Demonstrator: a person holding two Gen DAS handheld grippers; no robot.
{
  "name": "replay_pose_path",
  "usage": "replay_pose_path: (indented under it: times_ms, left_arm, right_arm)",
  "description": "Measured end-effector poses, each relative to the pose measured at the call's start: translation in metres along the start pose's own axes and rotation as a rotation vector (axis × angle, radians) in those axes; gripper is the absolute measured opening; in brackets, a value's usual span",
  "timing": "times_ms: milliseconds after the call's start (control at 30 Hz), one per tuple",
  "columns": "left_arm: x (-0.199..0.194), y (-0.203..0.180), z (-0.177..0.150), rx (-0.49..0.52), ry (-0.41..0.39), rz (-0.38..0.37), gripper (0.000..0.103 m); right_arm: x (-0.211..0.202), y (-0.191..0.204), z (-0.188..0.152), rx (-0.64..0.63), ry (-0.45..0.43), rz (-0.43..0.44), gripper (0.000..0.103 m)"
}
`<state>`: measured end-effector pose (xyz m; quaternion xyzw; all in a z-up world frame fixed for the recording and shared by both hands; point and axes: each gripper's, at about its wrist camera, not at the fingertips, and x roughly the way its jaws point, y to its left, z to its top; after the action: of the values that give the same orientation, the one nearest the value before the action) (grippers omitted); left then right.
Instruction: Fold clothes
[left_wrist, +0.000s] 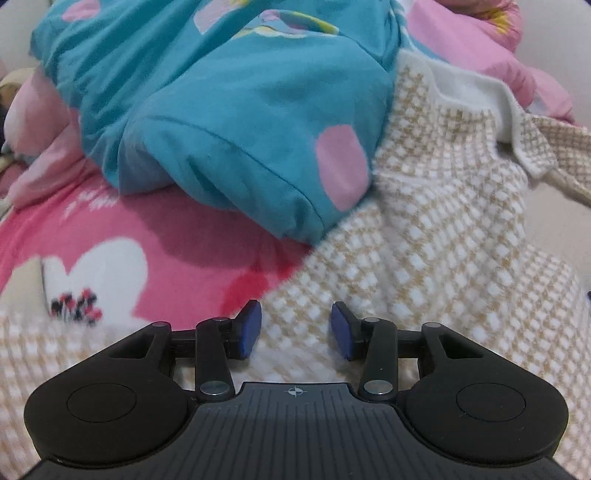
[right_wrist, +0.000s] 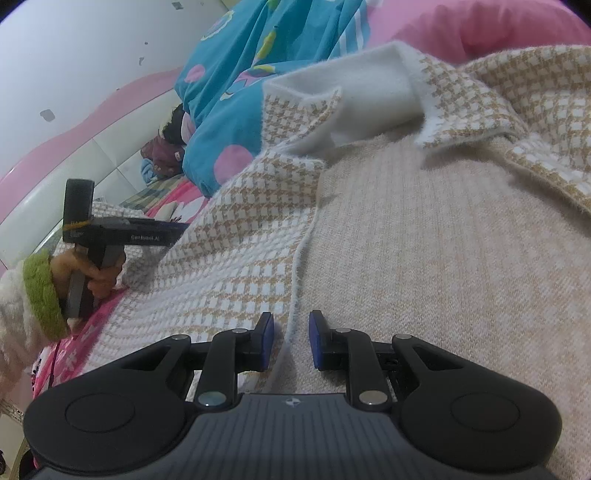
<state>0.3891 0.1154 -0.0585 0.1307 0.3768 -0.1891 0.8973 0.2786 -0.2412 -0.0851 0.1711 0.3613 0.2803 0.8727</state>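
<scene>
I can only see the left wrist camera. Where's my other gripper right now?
Observer: The right gripper is over the checked cardigan; the cardigan's white front edge runs between its fingers.
Operator: What's next to the checks there?
Observer: A plain beige ribbed knit, spread wide on the right side of that view.
Operator: Who's holding my left one?
Observer: A hand with a green cuff grips the left gripper by its handle.

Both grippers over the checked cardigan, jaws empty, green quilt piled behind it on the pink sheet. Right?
One slip: the quilt is blue with pink spots, not green, as the left wrist view shows. The rest stands: left gripper and right gripper sit over the checked cardigan with nothing between the jaws, on the pink sheet.
</scene>
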Motion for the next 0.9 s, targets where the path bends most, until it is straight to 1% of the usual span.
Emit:
replay_pose_path:
  times_ms: [33, 67, 167, 233, 300, 333, 367, 400, 433, 467, 500, 533, 733, 833, 900]
  left_arm:
    - [0.002, 0.003, 0.003, -0.001, 0.001, -0.016, 0.042]
    - [0.006, 0.007, 0.006, -0.005, 0.014, -0.050, 0.042]
    - [0.023, 0.019, 0.014, 0.002, 0.080, -0.154, 0.046]
    - [0.032, 0.028, 0.019, -0.027, 0.119, -0.225, 0.048]
    - [0.037, 0.037, 0.023, -0.056, 0.149, -0.277, 0.048]
    - [0.038, 0.038, 0.024, -0.051, 0.155, -0.291, 0.047]
    - [0.037, 0.035, 0.024, -0.025, 0.146, -0.291, 0.045]
    - [0.035, 0.031, 0.023, 0.005, 0.135, -0.290, 0.037]
    - [0.032, 0.025, 0.022, 0.043, 0.115, -0.283, 0.027]
    - [0.029, 0.019, 0.020, 0.071, 0.095, -0.267, 0.022]
    - [0.026, 0.013, 0.017, 0.097, 0.077, -0.248, 0.013]
    - [0.023, 0.007, 0.015, 0.123, 0.058, -0.230, 0.008]
    - [-0.013, -0.010, 0.012, 0.150, -0.068, -0.081, 0.005]
    - [-0.048, -0.025, 0.009, 0.201, -0.167, 0.028, 0.005]
    - [-0.069, -0.041, 0.008, 0.263, -0.253, 0.123, 0.005]
  right_arm:
    - [0.000, 0.000, 0.000, 0.001, 0.000, 0.001, 0.021]
    - [0.000, 0.000, 0.000, 0.002, 0.000, 0.001, 0.021]
    - [0.000, 0.000, 0.000, 0.003, 0.000, 0.003, 0.021]
    - [0.000, 0.000, 0.000, 0.002, -0.001, 0.003, 0.022]
    - [0.000, 0.000, 0.000, 0.003, -0.002, 0.005, 0.022]
    - [0.000, -0.001, 0.000, 0.006, -0.002, 0.008, 0.022]
    - [0.000, -0.002, 0.000, 0.009, -0.002, 0.011, 0.022]
    - [0.000, -0.003, 0.000, 0.013, -0.002, 0.014, 0.022]
    - [0.000, -0.004, 0.000, 0.016, -0.002, 0.017, 0.022]
    - [0.001, -0.004, 0.000, 0.017, -0.003, 0.018, 0.022]
    - [0.001, -0.004, 0.001, 0.018, -0.004, 0.019, 0.022]
    - [0.001, -0.004, 0.001, 0.018, -0.004, 0.019, 0.022]
    - [0.001, -0.003, 0.000, 0.020, -0.007, 0.020, 0.022]
    - [0.002, -0.003, 0.001, 0.020, -0.008, 0.019, 0.022]
    - [0.002, -0.003, 0.001, 0.020, -0.007, 0.019, 0.022]
